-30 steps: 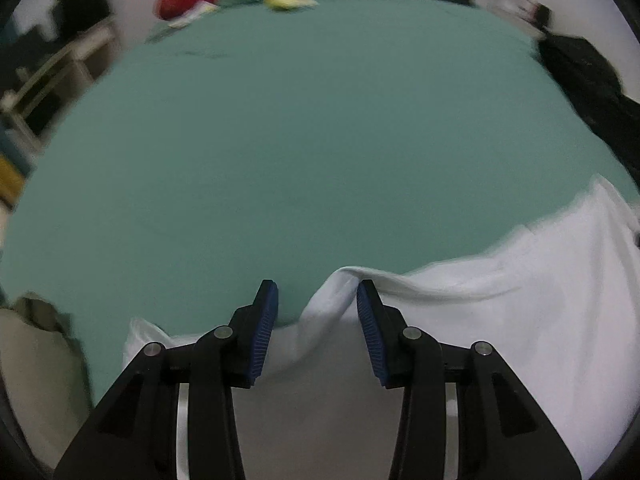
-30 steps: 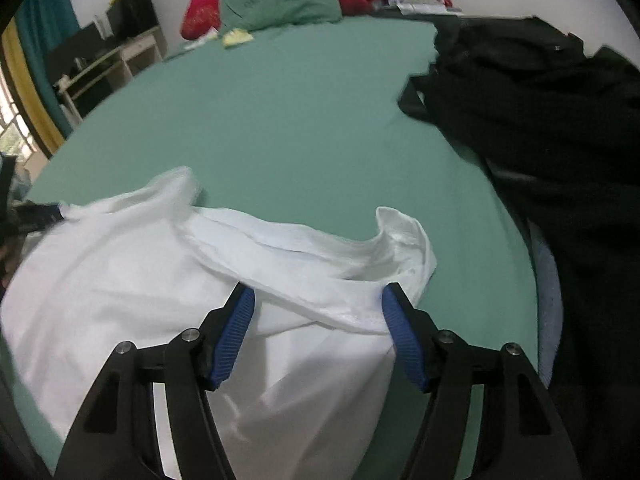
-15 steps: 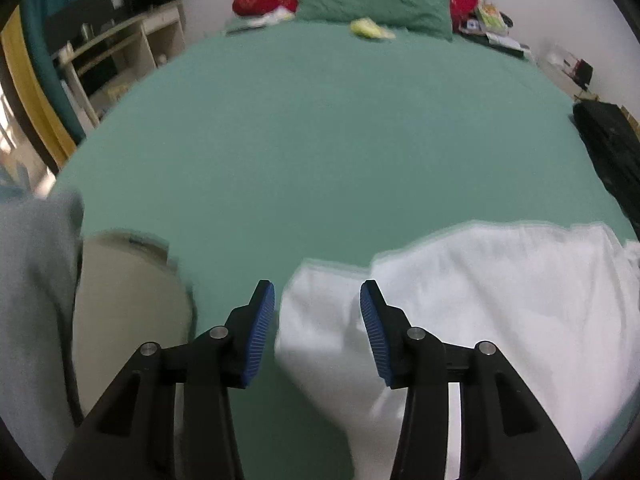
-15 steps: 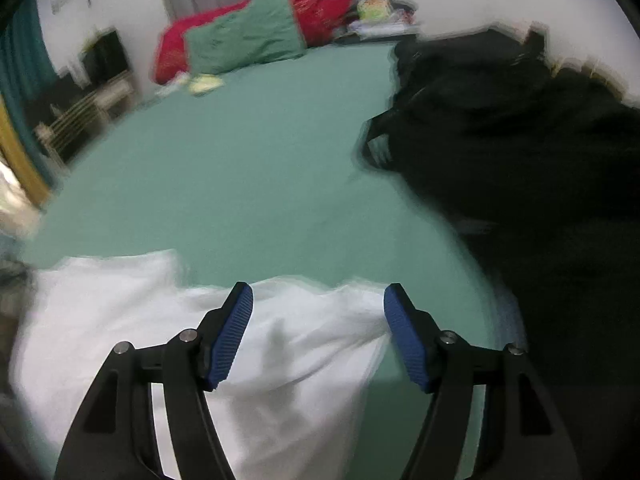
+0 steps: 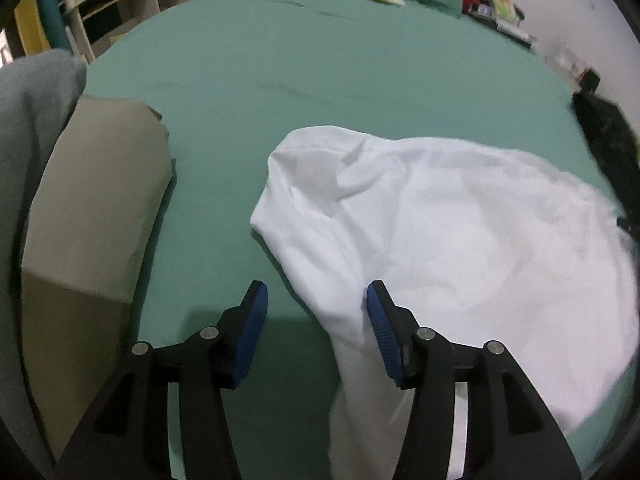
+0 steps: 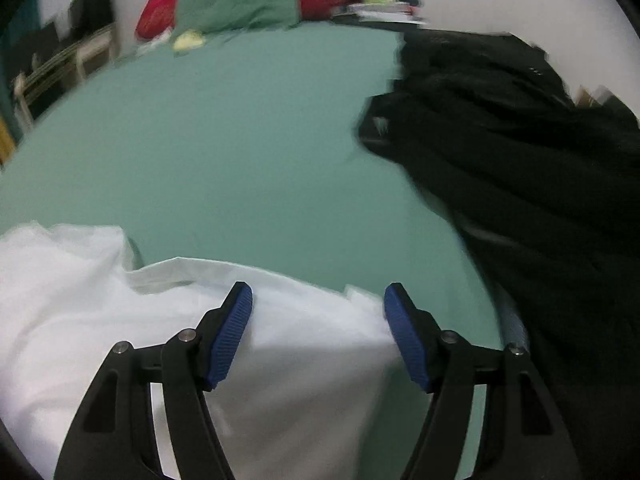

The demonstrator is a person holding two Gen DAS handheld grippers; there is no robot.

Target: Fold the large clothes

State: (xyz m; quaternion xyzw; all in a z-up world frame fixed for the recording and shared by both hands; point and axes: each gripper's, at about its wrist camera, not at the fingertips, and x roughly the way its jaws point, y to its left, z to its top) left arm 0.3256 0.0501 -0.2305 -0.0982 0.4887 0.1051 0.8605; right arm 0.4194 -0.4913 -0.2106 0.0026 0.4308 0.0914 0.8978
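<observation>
I hold the left gripper (image 5: pixel 314 330) and right gripper (image 6: pixel 318 330) released, grasping nothing. The white shirt (image 5: pixel 460 240) lies crumpled on the green bed (image 5: pixel 320 72).

We count one white garment (image 5: pixel 460 232), one black clothes pile (image 6: pixel 520 152), one tan folded garment (image 5: pixel 92 200), one green pillow (image 6: pixel 240 0).

A green pillow (image 6: pixel 240 4) and red cushion (image 6: pixel 158 20) lie far beyond the fingertips, shelving (image 5: pixel 116 4) off left.
</observation>
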